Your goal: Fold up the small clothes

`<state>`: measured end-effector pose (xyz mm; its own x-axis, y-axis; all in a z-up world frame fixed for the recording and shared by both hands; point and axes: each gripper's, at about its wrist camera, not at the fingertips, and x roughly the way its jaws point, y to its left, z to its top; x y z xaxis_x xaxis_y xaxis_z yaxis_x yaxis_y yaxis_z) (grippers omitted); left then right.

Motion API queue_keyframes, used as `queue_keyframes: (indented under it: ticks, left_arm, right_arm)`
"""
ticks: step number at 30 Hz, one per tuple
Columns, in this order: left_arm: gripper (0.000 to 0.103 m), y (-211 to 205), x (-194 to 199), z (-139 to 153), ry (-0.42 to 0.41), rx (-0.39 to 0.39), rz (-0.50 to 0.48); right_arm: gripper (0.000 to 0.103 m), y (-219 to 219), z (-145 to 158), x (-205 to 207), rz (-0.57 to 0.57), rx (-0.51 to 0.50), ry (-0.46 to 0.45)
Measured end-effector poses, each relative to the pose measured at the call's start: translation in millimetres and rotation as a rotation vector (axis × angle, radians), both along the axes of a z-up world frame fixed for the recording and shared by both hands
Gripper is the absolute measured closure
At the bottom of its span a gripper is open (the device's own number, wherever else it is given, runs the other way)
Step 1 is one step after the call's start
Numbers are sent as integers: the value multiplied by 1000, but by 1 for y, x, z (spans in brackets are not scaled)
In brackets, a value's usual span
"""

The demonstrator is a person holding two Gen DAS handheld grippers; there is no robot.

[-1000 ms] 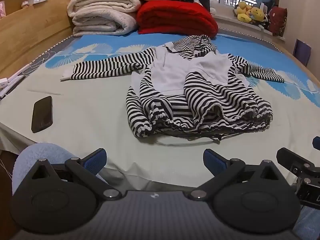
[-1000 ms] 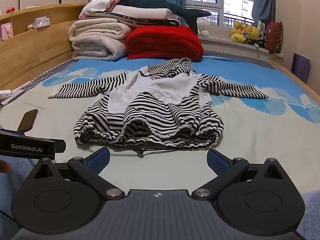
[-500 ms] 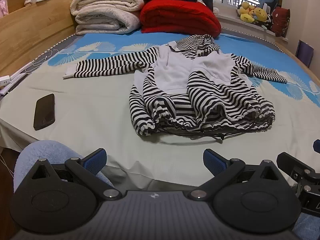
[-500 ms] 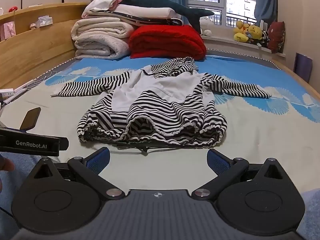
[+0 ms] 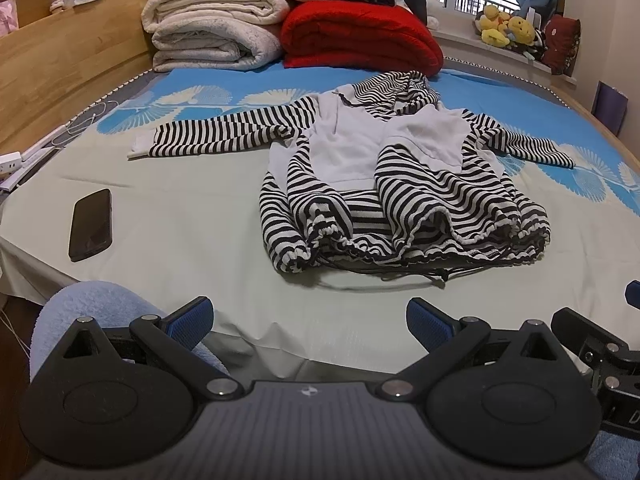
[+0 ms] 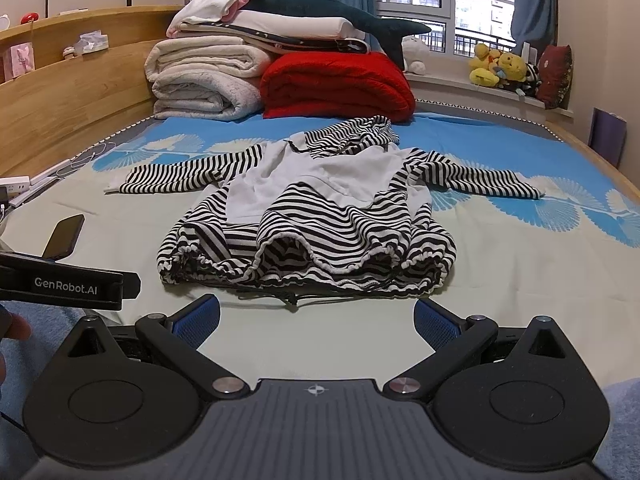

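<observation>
Soft, even indoor light fills both my wrist views, with cooler daylight coming through the window point(image 6: 412, 4) at the far right. Shadows are faint: only a thin dark line under the hem of the striped hoodie point(image 5: 404, 184). The phone point(image 5: 91, 224) screen carries a dull sheen. My fisheye lenses bow the wooden headboard point(image 6: 76, 92) and blacken the corners. Focus is sharp across the bed.
</observation>
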<state>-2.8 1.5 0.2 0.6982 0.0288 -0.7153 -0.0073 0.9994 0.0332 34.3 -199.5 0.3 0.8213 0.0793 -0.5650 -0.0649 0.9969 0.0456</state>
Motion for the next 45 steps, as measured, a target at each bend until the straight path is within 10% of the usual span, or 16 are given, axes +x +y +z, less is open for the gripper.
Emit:
queue_keyframes:
  ticks: [45]
  left_arm:
    - [0, -2, -2, 7, -10, 2, 0]
  right_arm:
    - [1, 3, 2, 0, 17, 6, -6]
